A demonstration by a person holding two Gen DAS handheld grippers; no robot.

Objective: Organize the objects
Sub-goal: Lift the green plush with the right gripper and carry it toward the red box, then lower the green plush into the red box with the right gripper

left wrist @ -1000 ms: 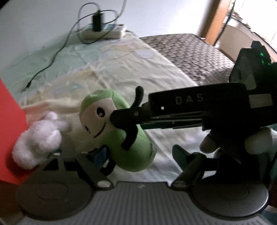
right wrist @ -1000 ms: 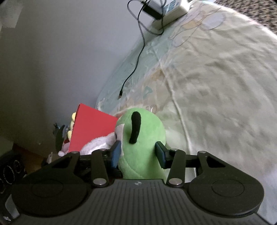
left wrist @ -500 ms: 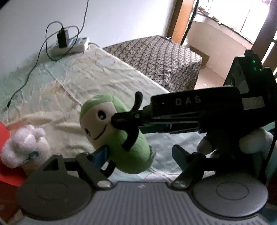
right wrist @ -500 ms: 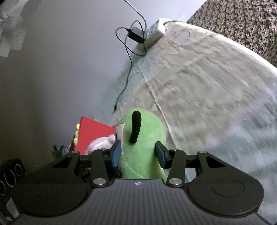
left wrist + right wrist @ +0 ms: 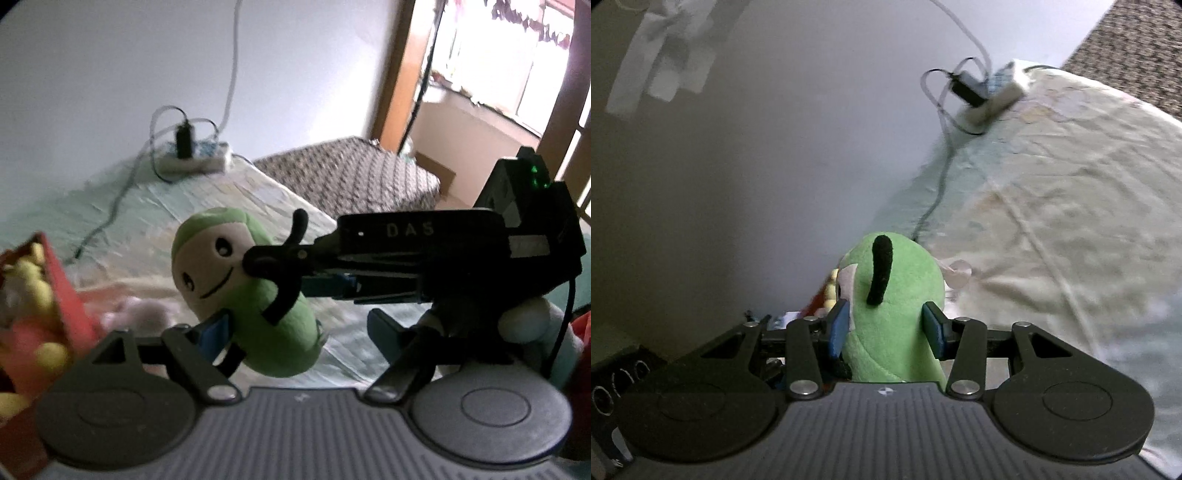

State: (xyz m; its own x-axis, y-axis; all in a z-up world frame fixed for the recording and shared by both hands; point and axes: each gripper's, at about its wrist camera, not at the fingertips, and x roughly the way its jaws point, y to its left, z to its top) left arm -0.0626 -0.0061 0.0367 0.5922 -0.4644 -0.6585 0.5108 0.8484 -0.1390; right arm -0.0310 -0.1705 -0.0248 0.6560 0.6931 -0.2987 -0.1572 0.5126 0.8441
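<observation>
right wrist: hand-held gripper (image 5: pixel 886 330) clamps green plush (image 5: pixel 897 314) above bed (image 5: pixel 1071 206).

One green plush toy (image 5: pixel 255 295), one red box (image 5: pixel 62 295) of soft toys (too blurred to count), one power strip (image 5: pixel 192 160), two grippers.

The setting is a home bedroom. A bed (image 5: pixel 207 206) with a pale patterned sheet is filling the middle of the left wrist view, and a dark patterned mattress (image 5: pixel 354 173) is lying beyond it. A white power strip (image 5: pixel 192 158) with a charger plugged in is resting at the bed's far edge against a plain wall. A wooden door frame (image 5: pixel 402 74) and bright window (image 5: pixel 509 55) are showing at the upper right.
</observation>
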